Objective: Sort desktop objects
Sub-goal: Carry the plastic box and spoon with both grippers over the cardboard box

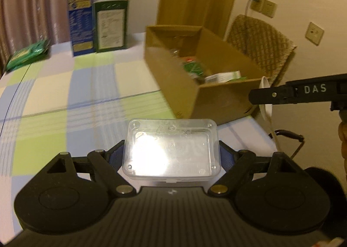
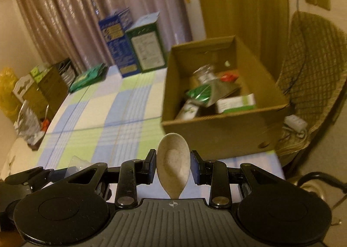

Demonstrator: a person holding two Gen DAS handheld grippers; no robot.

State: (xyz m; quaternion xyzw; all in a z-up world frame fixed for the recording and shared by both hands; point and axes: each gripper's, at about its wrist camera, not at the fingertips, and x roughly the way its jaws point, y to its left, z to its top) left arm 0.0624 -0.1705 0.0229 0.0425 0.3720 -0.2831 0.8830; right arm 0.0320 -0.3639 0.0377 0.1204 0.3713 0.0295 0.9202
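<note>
My left gripper is shut on a clear plastic box, held flat above the checked tablecloth. My right gripper is shut on a beige speckled spoon, bowl pointing forward; the spoon also shows in the left wrist view beside the right gripper's finger. An open cardboard box stands on the table ahead and to the right of both grippers. It holds several items, among them a green packet, a white-green carton and a clear jar.
A blue box and a green box stand upright at the table's far edge by the curtain. A green packet lies far left. A woven chair stands right of the table. Cartons and bags sit off the left edge.
</note>
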